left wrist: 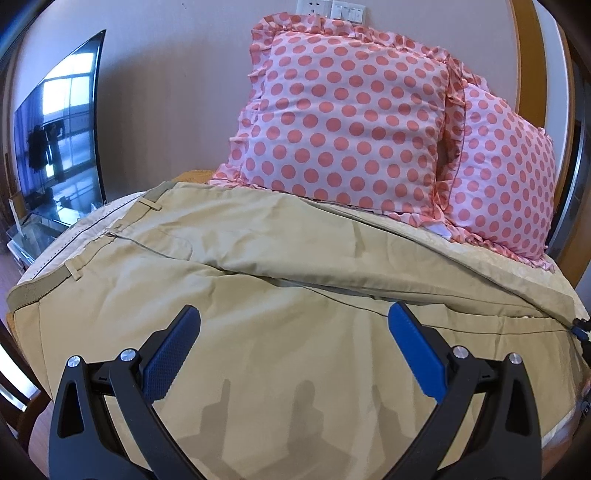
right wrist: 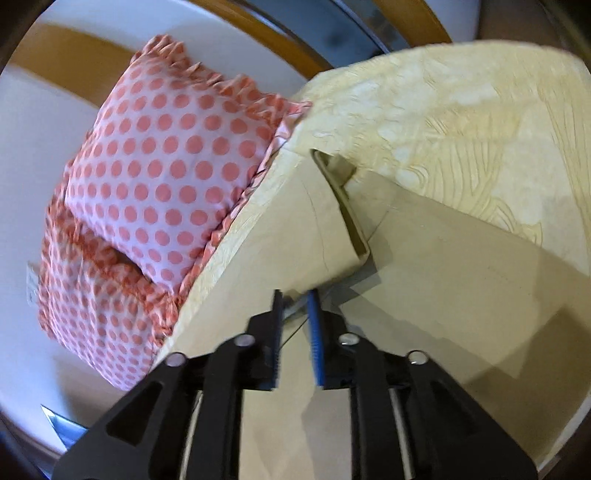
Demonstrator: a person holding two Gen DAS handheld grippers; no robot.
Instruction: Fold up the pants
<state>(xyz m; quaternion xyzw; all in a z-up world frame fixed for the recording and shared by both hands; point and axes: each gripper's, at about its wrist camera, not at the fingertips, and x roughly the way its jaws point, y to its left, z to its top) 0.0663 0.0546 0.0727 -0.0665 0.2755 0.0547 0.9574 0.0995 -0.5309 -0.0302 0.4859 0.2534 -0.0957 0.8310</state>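
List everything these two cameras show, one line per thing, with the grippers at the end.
pants: 1, khaki, spread flat across the bed, waistband to the left in the left wrist view
pillows: 2, pink with coral dots, ruffled, beyond the pants
bedspread: 1, cream with a leaf pattern, under the pants
television: 1, black, far left
wall switches: white, above the pillows
left gripper: 1, black with blue pads, open over the pants
right gripper: 1, black with blue pads, nearly closed on a pant-leg edge
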